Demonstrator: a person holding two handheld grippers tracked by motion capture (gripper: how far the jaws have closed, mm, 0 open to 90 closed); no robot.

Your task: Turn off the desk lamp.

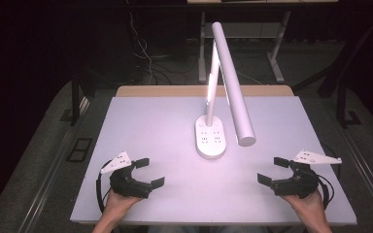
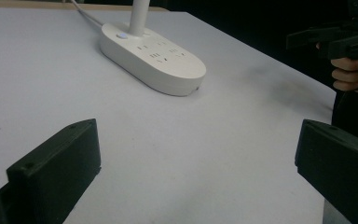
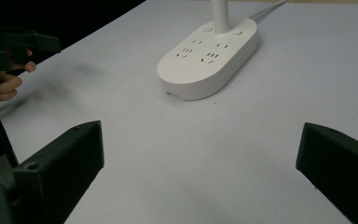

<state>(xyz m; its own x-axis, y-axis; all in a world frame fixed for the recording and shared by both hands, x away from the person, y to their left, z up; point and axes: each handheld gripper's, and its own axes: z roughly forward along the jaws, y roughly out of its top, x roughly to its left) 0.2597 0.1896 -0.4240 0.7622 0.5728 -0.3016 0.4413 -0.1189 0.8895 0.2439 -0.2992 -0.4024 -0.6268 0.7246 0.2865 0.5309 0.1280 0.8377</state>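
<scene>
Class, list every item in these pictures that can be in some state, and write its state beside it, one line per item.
White desk lamp with oval socket base: upright on the table, arm folded forward, light on.
Sockets in the base: nothing plugged in.
Left gripper: open, holding nothing, above the table's near left.
Right gripper: open, holding nothing, above the near right.

The lamp base stands on the table, centred left to right. Its stem rises from the base's far end; the lamp head extends overhead toward the near right. The left gripper sits near-left, the right gripper near-right, both well apart from the base.
</scene>
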